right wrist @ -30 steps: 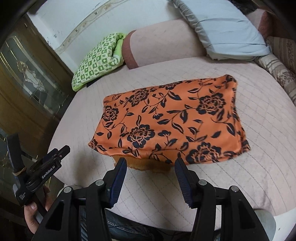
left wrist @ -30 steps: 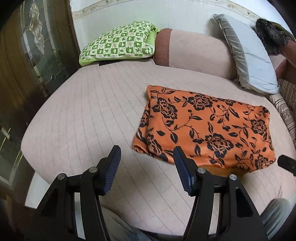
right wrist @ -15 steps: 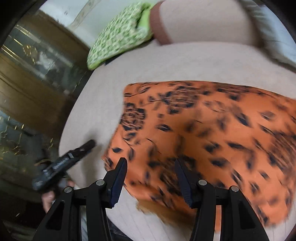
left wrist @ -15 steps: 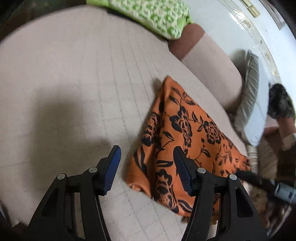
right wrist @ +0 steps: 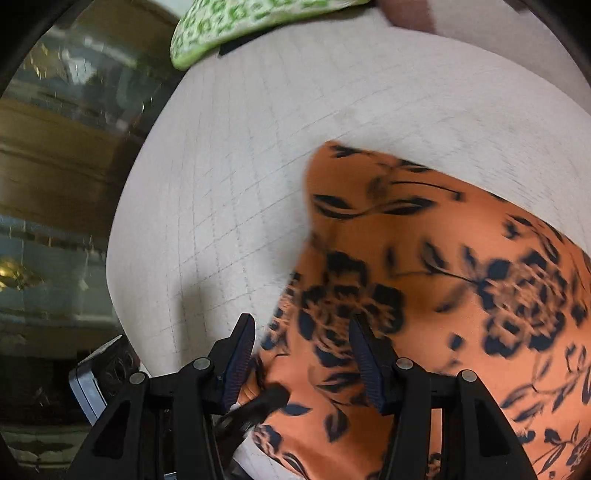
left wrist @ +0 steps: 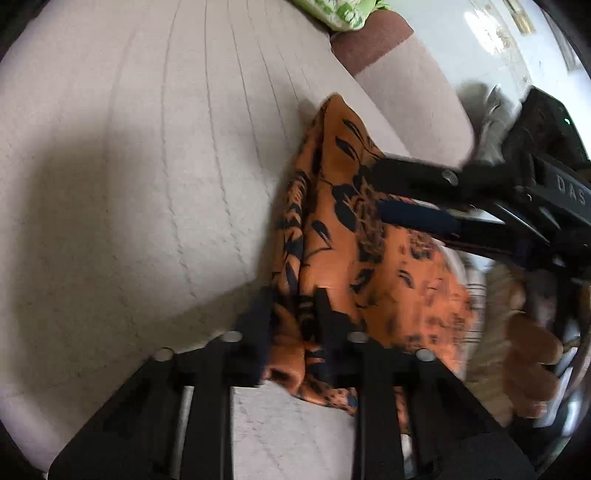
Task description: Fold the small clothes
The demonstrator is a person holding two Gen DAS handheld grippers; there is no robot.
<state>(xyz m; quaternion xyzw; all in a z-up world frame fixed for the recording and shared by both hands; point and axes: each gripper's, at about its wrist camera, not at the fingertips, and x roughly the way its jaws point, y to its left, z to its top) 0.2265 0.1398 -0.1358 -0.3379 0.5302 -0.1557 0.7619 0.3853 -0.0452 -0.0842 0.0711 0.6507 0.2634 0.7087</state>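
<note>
An orange garment with black flowers (left wrist: 343, 258) lies on the beige quilted sofa seat (left wrist: 129, 166). My left gripper (left wrist: 293, 314) has narrowed its jaws around the garment's near left corner, with cloth bunched between the fingers. My right gripper (right wrist: 301, 343) hovers open just over the garment's left edge (right wrist: 406, 295), and its fingers (left wrist: 413, 214) also show from the right in the left wrist view. The left gripper's tip (right wrist: 266, 398) shows low in the right wrist view.
A green patterned cushion (right wrist: 236, 22) lies at the back of the seat. A dark wooden cabinet with glass (right wrist: 55, 166) stands to the left of the sofa. The sofa backrest (left wrist: 406, 85) rises behind the garment.
Both grippers dropped down close to the garment's left side. The left jaws narrowed around the near corner. The right gripper moved over the left edge, still open.
</note>
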